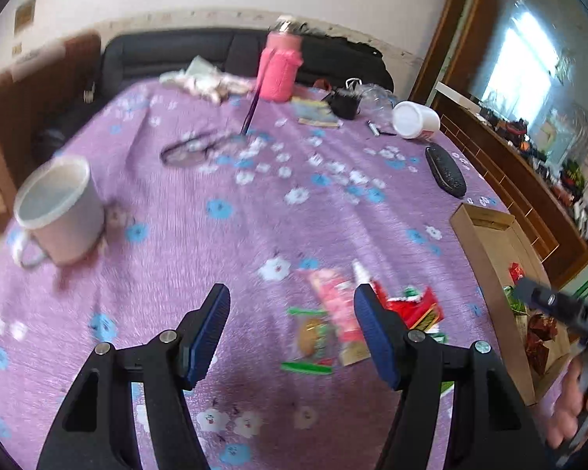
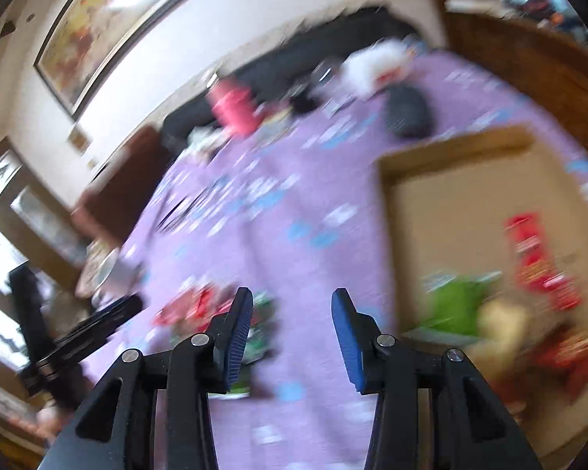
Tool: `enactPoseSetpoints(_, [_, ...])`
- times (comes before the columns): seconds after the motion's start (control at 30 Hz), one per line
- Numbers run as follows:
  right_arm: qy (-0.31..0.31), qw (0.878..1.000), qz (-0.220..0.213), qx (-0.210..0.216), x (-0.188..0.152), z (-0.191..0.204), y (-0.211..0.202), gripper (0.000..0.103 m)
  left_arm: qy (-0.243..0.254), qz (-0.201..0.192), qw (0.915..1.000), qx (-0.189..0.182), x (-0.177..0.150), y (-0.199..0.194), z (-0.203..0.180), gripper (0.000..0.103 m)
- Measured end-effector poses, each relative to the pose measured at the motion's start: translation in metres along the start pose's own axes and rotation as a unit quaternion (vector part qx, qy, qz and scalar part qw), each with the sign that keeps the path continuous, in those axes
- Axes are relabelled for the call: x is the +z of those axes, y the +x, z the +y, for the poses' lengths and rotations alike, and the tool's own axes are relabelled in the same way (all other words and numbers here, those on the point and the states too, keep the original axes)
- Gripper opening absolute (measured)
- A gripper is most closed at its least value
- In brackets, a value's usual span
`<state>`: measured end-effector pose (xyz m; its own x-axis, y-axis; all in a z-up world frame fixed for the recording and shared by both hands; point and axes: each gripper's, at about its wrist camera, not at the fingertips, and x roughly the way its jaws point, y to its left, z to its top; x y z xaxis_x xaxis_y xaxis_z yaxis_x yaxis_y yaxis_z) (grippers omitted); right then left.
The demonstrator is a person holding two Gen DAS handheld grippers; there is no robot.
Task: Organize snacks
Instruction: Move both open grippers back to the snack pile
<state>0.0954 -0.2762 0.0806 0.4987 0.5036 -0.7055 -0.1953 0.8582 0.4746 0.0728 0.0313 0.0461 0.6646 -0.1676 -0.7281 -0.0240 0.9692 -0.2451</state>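
Note:
Several snack packets lie on the purple flowered tablecloth: a pink packet (image 1: 335, 305), a clear green-edged packet with a round cake (image 1: 311, 338) and a red packet (image 1: 413, 305). My left gripper (image 1: 292, 333) is open and empty, hovering just above them. A shallow cardboard box (image 1: 486, 258) at the right holds more snacks, red (image 2: 537, 258) and green (image 2: 454, 305). My right gripper (image 2: 292, 337) is open and empty above the cloth, between the loose packets (image 2: 200, 309) and the box (image 2: 450, 203). The right wrist view is blurred.
A white mug (image 1: 60, 211) stands at the left. Farther back are glasses (image 1: 194, 150), a pink bottle (image 1: 280, 66), a white jar (image 1: 415, 119), a black case (image 1: 445, 172) and small clutter. A wooden cabinet (image 1: 521, 180) lies right of the table.

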Motion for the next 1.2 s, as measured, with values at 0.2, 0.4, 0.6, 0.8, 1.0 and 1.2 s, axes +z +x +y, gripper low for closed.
enactPoseSetpoints(0.2, [0.004,0.999,0.039,0.006,0.002,0.031,0.043,0.045,0.021,0.027,0.9991,-0.025,-0.009,0.016,-0.004,0.065])
enactPoseSetpoints(0.4, [-0.01,0.999,0.038,0.025,0.01,0.058,0.06,0.046,0.086,0.048,0.9949,-0.021,-0.022,0.028,-0.029,0.064])
enactPoseSetpoints(0.6, [-0.021,0.999,0.029,0.019,0.008,0.061,0.064,0.046,0.113,0.046,0.9924,0.011,-0.028,0.043,-0.04,0.044])
enactPoseSetpoints(0.8, [0.0,1.0,0.017,0.007,0.005,0.033,0.056,0.045,0.08,0.043,0.9959,-0.005,-0.022,0.038,-0.026,0.028])
enactPoseSetpoints(1.0, [-0.014,0.999,0.039,0.012,-0.005,0.032,0.07,0.045,0.062,0.024,0.9978,0.0,-0.015,0.029,-0.016,0.028])
enactPoseSetpoints(1.2, [-0.068,0.997,0.029,0.011,-0.014,0.052,0.067,0.046,0.031,0.014,0.9994,0.005,-0.009,0.026,-0.001,0.028])
